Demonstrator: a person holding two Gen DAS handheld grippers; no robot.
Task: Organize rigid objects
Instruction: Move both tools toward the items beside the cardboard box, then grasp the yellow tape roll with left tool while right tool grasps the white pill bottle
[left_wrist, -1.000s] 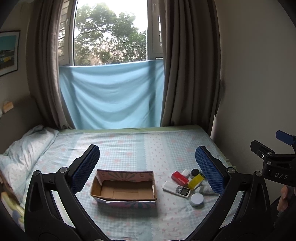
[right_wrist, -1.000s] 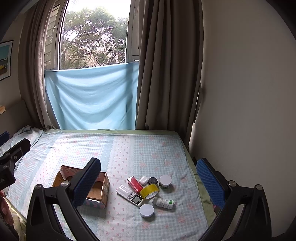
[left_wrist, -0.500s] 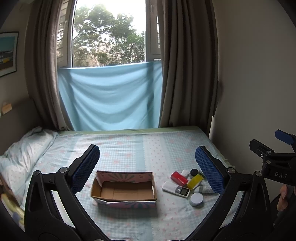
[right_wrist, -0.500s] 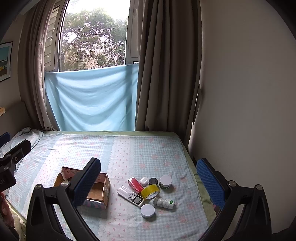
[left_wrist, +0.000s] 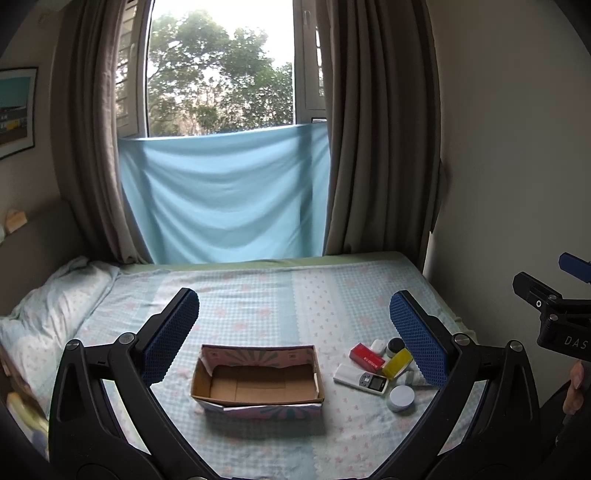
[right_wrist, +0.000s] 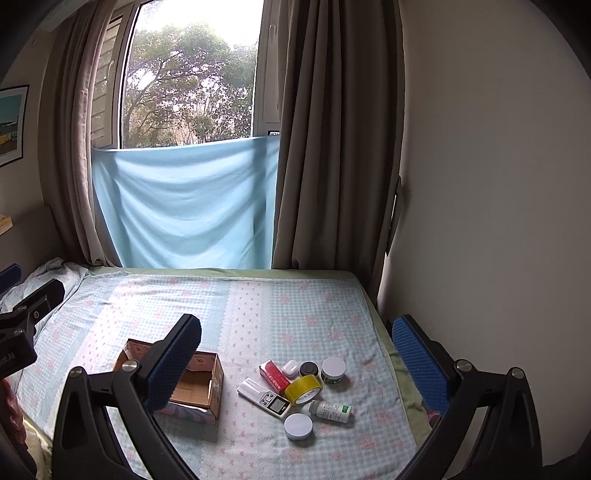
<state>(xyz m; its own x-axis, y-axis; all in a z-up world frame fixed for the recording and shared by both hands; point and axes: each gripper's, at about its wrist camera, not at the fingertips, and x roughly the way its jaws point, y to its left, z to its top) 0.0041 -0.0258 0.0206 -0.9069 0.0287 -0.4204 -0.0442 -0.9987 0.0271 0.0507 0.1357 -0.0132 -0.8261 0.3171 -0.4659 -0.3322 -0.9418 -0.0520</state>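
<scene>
- We see left gripper (left_wrist: 293, 334) and right gripper (right_wrist: 308, 363) fingers wide apart, nothing held.
- Cardboard box (left_wrist: 257, 380) on bed (right_wrist: 258, 306), empty inside.
- Items just right of box: remote (right_wrist: 268, 397), yellow tape (right_wrist: 304, 388), red box (right_wrist: 274, 374), bottle (right_wrist: 330, 411), prob. jars.

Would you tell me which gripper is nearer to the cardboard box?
Left. The left gripper faces the cardboard box head-on; the right gripper hangs off to the box's right.
</scene>
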